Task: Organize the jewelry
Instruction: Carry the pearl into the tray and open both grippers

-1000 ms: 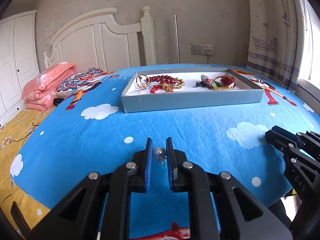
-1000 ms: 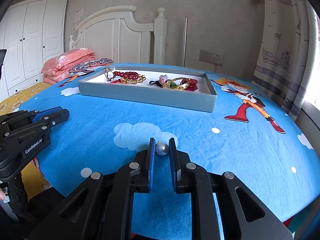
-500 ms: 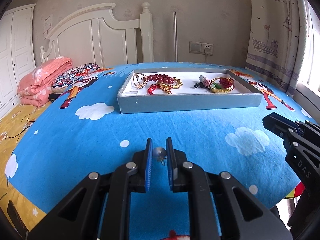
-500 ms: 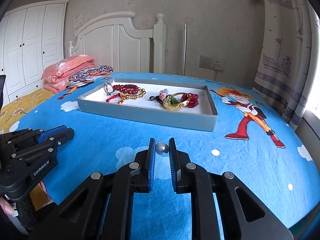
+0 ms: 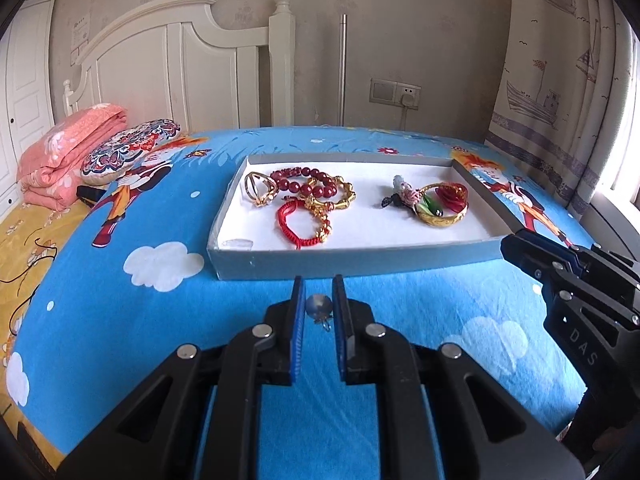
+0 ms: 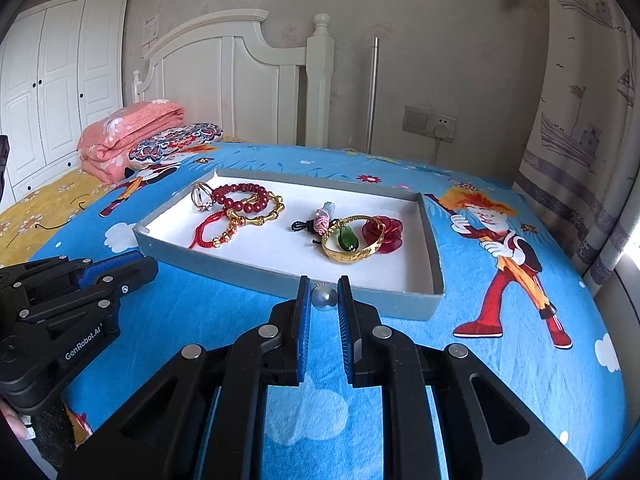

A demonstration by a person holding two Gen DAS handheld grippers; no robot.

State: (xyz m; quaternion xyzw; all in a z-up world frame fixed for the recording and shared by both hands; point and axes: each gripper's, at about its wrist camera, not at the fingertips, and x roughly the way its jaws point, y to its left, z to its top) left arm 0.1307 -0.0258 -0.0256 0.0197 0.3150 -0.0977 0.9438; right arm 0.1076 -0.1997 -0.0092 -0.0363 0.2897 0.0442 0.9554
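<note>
My left gripper [image 5: 318, 294] is shut on a grey pearl earring [image 5: 319, 306] and holds it above the blue bedspread, just short of the grey tray [image 5: 352, 258]. My right gripper [image 6: 323, 290] is shut on a second grey pearl earring [image 6: 324, 298] at the tray's near wall [image 6: 280, 276]. The tray holds a red bead bracelet [image 5: 308, 179], gold bracelets [image 5: 340, 196], a red cord bracelet [image 5: 294, 222], a ring [image 5: 258, 188], a gold bangle [image 5: 440, 214] with a green pendant and a red rose [image 6: 383, 232]. Each gripper shows in the other's view, the right one [image 5: 560, 268] and the left one [image 6: 96, 276].
The tray lies on a bed with a blue cartoon bedspread [image 5: 120, 300]. A folded pink quilt [image 5: 68, 148] and a patterned pillow [image 5: 132, 148] lie at the far left by the white headboard [image 5: 180, 60]. A curtain [image 5: 560, 60] hangs at the right.
Both grippers have risen and moved forward toward the tray, each still holding its pearl earring. The tray now looks closer and is seen from higher up.
</note>
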